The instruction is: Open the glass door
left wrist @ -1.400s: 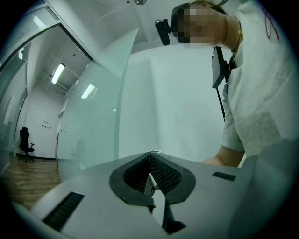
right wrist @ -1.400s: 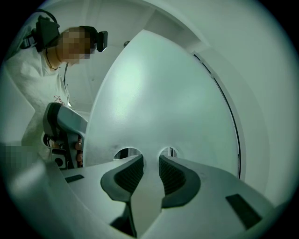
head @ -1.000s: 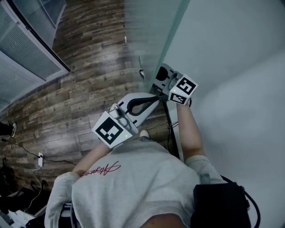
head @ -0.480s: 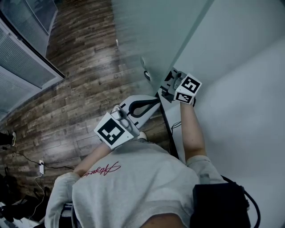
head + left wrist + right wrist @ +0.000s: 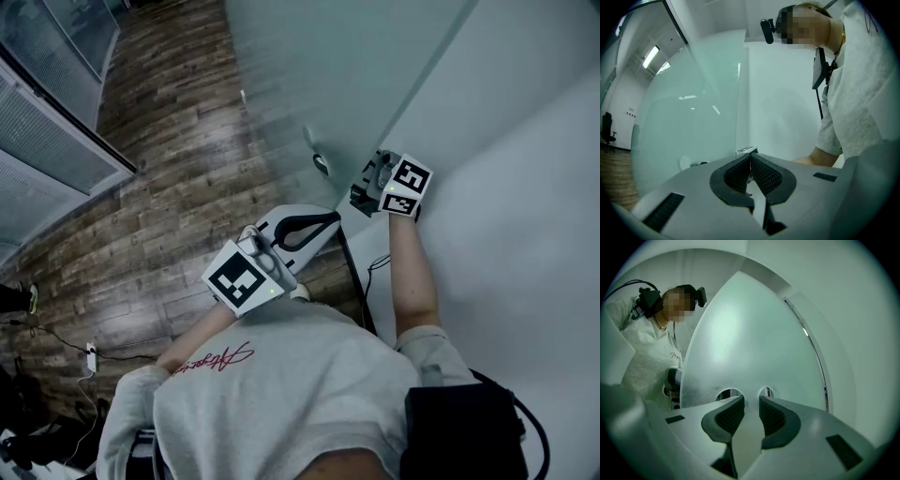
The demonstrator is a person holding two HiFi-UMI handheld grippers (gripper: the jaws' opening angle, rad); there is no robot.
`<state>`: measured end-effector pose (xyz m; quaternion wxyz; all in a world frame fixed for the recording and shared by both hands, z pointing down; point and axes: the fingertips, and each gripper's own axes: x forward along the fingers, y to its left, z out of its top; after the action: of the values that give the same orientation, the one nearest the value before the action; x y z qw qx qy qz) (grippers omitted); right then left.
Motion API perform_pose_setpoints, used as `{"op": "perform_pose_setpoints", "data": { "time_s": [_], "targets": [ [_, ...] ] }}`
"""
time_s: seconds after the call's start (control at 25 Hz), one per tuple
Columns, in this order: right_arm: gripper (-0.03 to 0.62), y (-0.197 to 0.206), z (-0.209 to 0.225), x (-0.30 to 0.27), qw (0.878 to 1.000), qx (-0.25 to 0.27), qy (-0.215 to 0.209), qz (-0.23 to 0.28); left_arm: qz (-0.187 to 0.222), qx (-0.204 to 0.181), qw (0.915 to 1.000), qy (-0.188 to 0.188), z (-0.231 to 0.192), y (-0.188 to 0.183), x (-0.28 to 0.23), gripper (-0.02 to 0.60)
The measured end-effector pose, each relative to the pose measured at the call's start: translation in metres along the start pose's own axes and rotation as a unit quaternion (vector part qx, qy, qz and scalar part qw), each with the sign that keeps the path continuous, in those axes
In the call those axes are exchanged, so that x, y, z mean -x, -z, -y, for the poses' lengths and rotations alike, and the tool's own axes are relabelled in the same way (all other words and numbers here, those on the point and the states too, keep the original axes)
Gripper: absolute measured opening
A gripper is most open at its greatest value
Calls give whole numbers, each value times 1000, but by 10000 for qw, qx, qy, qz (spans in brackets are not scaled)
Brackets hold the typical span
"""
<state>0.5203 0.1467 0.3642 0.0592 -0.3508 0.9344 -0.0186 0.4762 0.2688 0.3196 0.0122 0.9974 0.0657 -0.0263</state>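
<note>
The tall frosted glass door (image 5: pixel 309 66) is seen standing at an angle to the plain white wall (image 5: pixel 525 187), above the brown wood-plank floor (image 5: pixel 159 187), so the opening is judged to be under way but unfinished. The right gripper (image 5: pixel 751 404) is set close against the door's face, just below two clear round spots (image 5: pixel 729 393). Its jaws are apart, and only frosted glass shows between the pads. The left gripper (image 5: pixel 750 161) is closed on nothing, on the side bearing the small metal handle (image 5: pixel 317 157). Further swing is probably needed.
</note>
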Motion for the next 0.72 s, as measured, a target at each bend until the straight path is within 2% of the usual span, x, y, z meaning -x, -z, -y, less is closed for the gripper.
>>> {"op": "perform_pose_setpoints", "data": {
  "time_s": [0.36,0.6,0.72],
  "targets": [
    [107,-2,12,19,9991,-262,-272,184,-52,-14,9998,-199,-8,4,-11,17],
    [109,-6,17,26,9988,-292,-328,200,-2,9,9996,-290,-8,1,-21,17],
    [109,-9,18,28,9995,-149,-269,102,16,21,9995,-321,-6,2,-26,17]
  ]
}}
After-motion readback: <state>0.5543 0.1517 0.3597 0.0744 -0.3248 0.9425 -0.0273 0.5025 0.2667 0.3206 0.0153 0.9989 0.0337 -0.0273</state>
